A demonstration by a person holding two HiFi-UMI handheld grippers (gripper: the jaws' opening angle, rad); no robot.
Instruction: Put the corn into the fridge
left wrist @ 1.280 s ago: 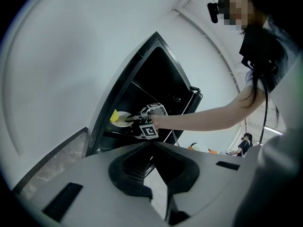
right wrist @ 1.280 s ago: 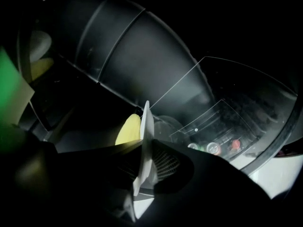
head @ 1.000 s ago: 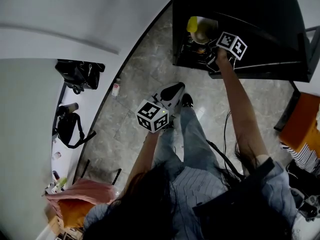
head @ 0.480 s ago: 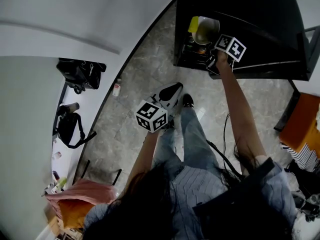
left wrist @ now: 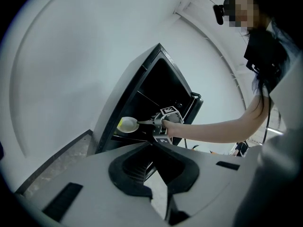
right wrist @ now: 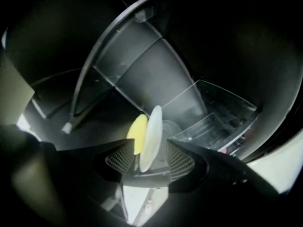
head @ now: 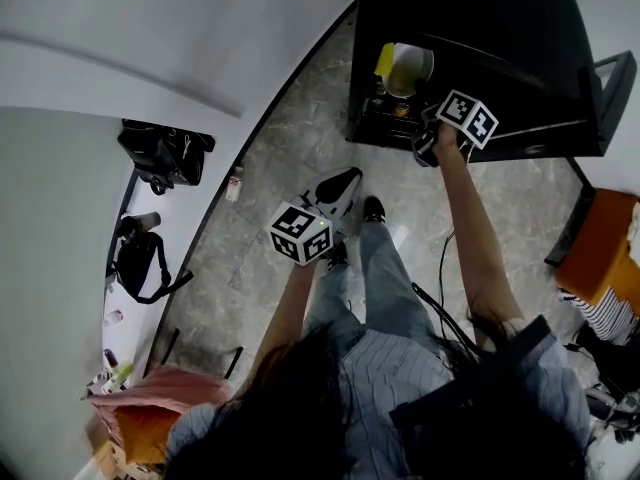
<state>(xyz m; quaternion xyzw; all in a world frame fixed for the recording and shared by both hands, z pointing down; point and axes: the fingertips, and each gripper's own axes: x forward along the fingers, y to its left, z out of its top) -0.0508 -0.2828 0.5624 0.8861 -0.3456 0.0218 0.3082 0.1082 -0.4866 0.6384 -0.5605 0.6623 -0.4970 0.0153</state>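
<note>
The corn is a yellow piece on a white plate that rests at the front of the open black fridge. In the right gripper view the plate shows edge-on, the corn just behind it. My right gripper has just been opening; its jaws stand wide, with the plate's near rim between them and the pads off it. From the head camera the right gripper sits just outside the fridge mouth. My left gripper hangs over the floor, shut and empty; its own view has the left gripper facing the fridge.
Clear door shelves line the fridge's right side, and its door stands open. Black bags lie on a white counter at the left. A small bottle stands on the stone floor. An orange seat is at the right.
The right gripper has let go of the plate and drawn back a little from the fridge. The plate with the corn stays inside. The left gripper has kept still.
</note>
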